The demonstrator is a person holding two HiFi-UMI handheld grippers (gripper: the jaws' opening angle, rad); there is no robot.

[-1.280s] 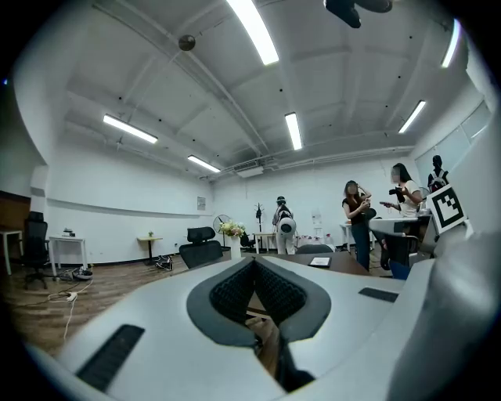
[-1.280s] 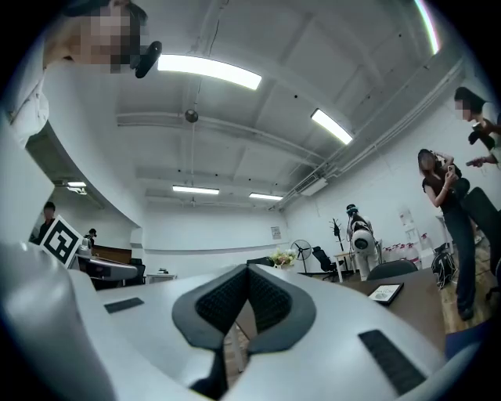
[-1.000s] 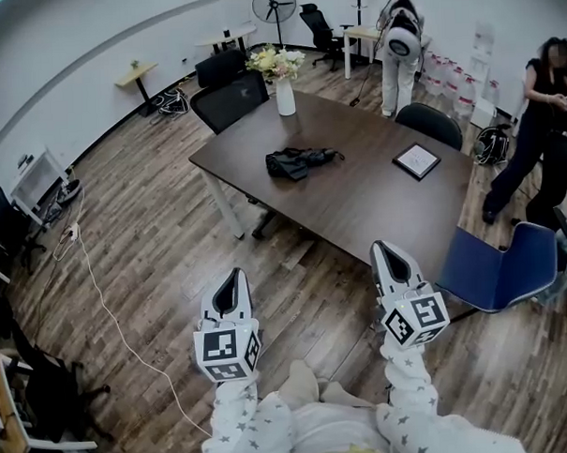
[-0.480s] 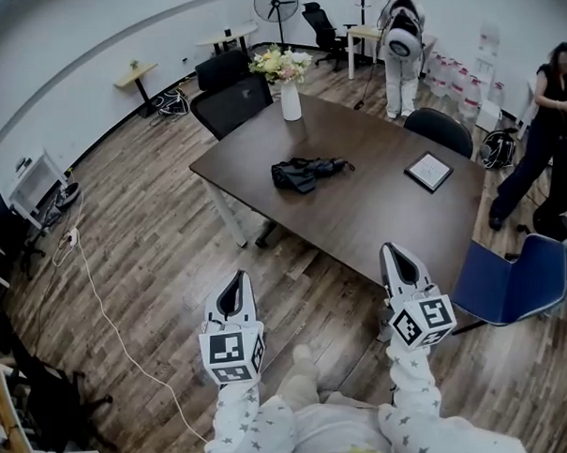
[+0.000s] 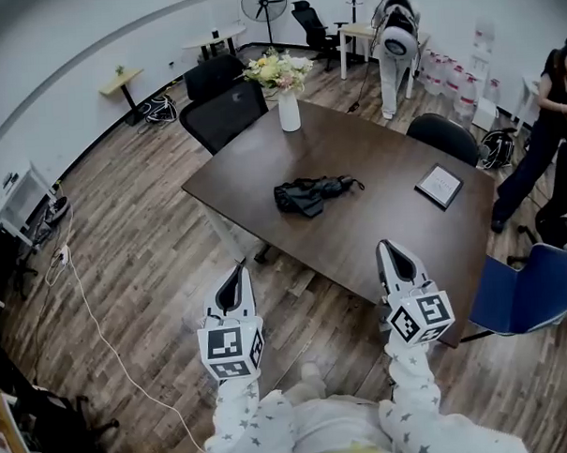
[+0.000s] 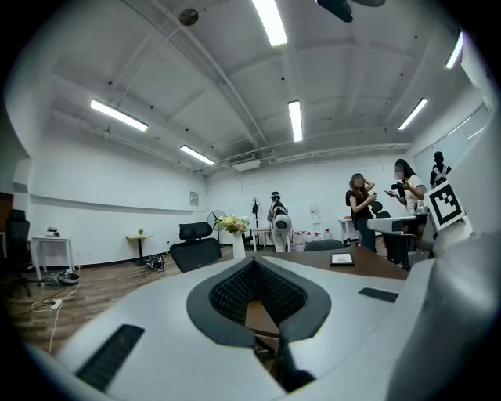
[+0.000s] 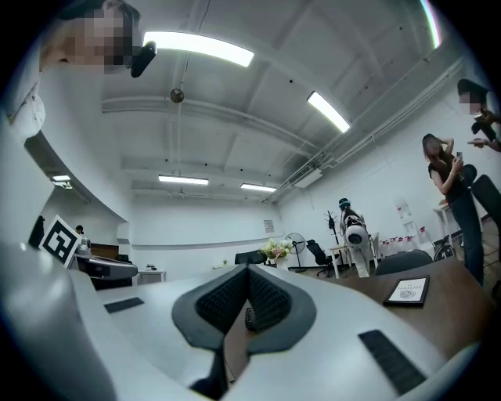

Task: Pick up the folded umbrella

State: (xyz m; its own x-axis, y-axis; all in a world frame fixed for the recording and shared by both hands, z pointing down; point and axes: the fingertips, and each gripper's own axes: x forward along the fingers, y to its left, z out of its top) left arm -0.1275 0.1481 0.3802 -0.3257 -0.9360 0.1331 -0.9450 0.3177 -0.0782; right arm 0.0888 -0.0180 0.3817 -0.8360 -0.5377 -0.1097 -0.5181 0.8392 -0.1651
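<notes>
The folded black umbrella [image 5: 315, 193] lies near the middle of the dark brown table [image 5: 378, 235], handle end pointing right. Both grippers hover over the wooden floor short of the table's near edge, well away from the umbrella. My left gripper [image 5: 237, 269] is shut and empty, pointing at the table's near left side; in the left gripper view its jaws [image 6: 253, 262] meet at the tip. My right gripper [image 5: 386, 247] is also shut and empty, its tip just at the near table edge; its own view shows the gripper [image 7: 248, 270] with the pads together.
A white vase of flowers [image 5: 288, 106] stands at the table's far end and a framed card [image 5: 439, 185] at its right. Black chairs [image 5: 224, 109] and a blue chair [image 5: 521, 295] ring the table. People stand at the right [image 5: 543, 153] and back [image 5: 395, 47]. A white cable [image 5: 90, 314] crosses the floor.
Both grippers have moved forward together toward the table; the table and umbrella now sit nearer and lower in the head view. Both stay shut.
</notes>
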